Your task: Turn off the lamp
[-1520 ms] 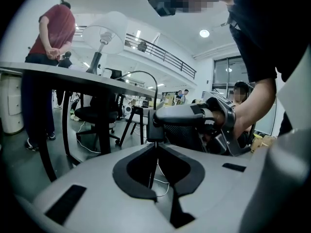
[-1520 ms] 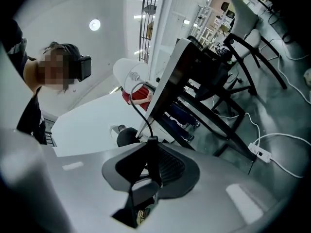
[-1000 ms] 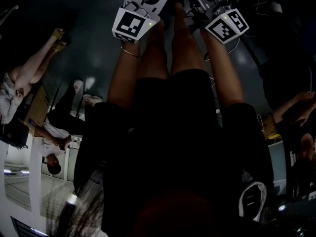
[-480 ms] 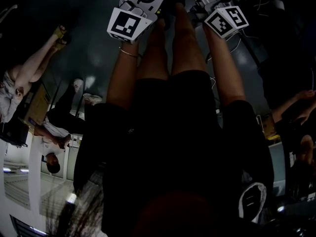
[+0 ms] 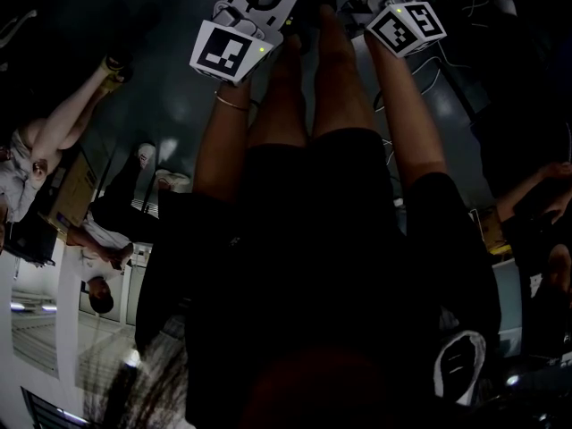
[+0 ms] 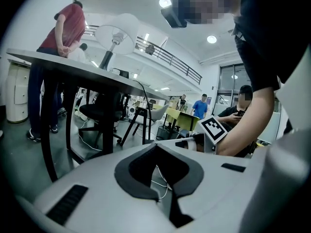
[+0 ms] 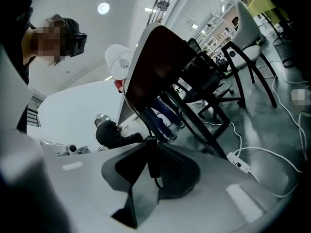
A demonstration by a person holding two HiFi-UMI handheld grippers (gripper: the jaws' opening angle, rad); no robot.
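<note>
Right gripper (image 7: 148,142): jaws pinched on a black cord (image 7: 150,159), and that thick stretch is likely the switch, so press squarely there and don't tug. Left gripper (image 6: 155,148): jaws closed, empty. Beyond, the lamp (image 6: 119,33) stands on the table (image 6: 73,64).

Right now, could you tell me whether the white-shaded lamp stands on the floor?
No, the white-shaded lamp stands on top of the long grey table.

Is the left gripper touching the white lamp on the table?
Apart. The left gripper view shows the lamp standing on the table, far beyond the left gripper, with open room between them.
</note>
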